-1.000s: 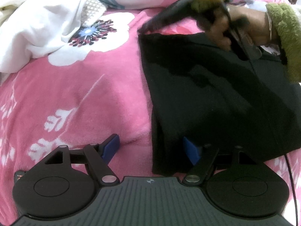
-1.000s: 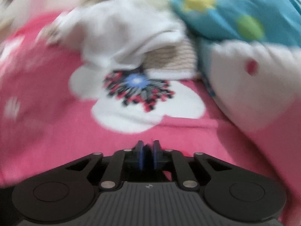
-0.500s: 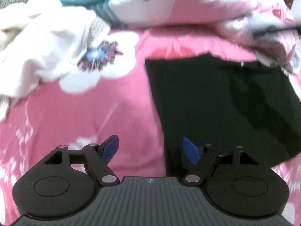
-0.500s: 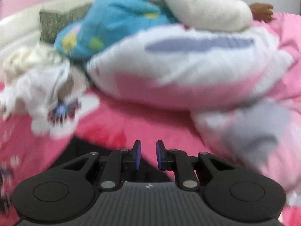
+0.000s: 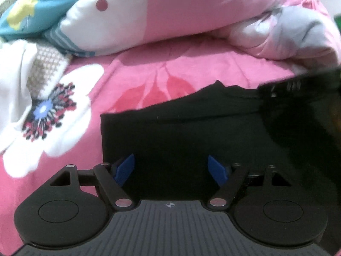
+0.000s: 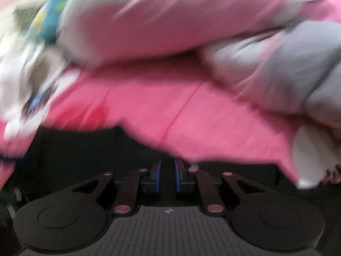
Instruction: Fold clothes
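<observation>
A black garment point(image 5: 191, 132) lies flat on the pink flowered bedspread point(image 5: 149, 70). My left gripper point(image 5: 171, 168) hovers over its near left part, jaws wide open, blue pads point(image 5: 125, 167) apart with only cloth below them. In the blurred right wrist view the same black garment point(image 6: 74, 149) fills the lower part. My right gripper point(image 6: 166, 173) sits over its far edge, jaws closing to a narrow gap, and nothing shows pinched between them. A dark blurred shape point(image 5: 298, 89) crosses the garment's far right corner in the left wrist view.
A rolled pink, white and grey quilt point(image 5: 191, 17) lies along the far side. A blue patterned pillow point(image 5: 32, 6) and a heap of white clothes point(image 5: 15, 74) with a knitted piece point(image 5: 45, 68) sit at the far left.
Both grippers have swept sideways over the bed. The left one now hovers above the black garment rather than beside its edge. The right view rolled and dropped to the garment's far edge.
</observation>
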Demonstrator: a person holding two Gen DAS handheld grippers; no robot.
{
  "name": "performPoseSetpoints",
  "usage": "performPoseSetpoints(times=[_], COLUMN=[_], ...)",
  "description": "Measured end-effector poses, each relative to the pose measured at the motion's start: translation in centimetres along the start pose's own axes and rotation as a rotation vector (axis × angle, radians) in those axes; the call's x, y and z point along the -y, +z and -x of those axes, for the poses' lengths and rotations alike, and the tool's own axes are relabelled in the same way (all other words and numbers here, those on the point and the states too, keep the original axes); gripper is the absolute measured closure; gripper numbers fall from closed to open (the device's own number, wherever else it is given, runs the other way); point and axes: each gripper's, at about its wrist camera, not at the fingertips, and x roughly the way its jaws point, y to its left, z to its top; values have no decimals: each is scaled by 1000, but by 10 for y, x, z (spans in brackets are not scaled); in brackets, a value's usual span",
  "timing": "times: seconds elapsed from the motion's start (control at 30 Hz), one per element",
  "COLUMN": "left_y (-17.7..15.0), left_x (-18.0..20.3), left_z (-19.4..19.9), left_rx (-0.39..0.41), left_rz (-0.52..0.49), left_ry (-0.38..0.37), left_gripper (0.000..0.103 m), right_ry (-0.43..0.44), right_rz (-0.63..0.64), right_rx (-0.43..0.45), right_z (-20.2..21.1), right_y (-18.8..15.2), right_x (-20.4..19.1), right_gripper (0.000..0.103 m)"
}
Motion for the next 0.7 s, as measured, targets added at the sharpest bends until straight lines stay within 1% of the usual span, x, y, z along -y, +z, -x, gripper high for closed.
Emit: performPoseSetpoints(times=[0.03, 0.07, 0.17, 0.23, 0.3, 0.33, 0.37, 0.4, 0.43, 0.47, 0.5, 0.6, 0.7], left_y=[1, 4, 12, 18, 21, 21, 22, 22, 23, 23, 23, 23, 24], left_x=[2, 2, 2, 2, 1, 0, -1, 0, 0, 0, -1, -2, -1], left_z=[-3, -3, -2, -8, -17, -20, -23, -26, -27, -28, -28, -29, -29], left_rx=[0, 3, 11, 5, -9, -12, -13, -12, -11, -11, -13, -20, -25], left_rz=[-8, -7, -6, -4, 2, 5, 7, 6, 2, 0, 4, 14, 3], left_ry=[14, 25, 55, 78, 99, 106, 114, 123, 131, 139, 140, 146, 154], left_gripper=[26, 26, 26, 26, 25, 23, 19, 17, 14, 13, 12, 9, 7], right_ry=[-32, -42, 22, 46, 65, 60, 44, 19, -15, -50, -80, -174, -284], right_rz=[-17, -61, -171, -158, -142, -123, -100, -80, -79, -84, -106, -214, -330], right_rx=[23, 44, 91, 71, 27, -2, -27, -52, -75, -92, -86, -11, 57], right_z=[1, 6, 39, 64, 83, 90, 92, 91, 87, 83, 77, 74, 77], right_y=[3, 6, 0, -13, -29, -38, -45, -51, -55, -58, -58, -50, -44], right_x=[7, 17, 43, 50, 57, 62, 66, 73, 83, 94, 109, 149, 185], right_gripper=[90, 89, 89, 88, 88, 88, 88, 88, 88, 89, 91, 93, 91])
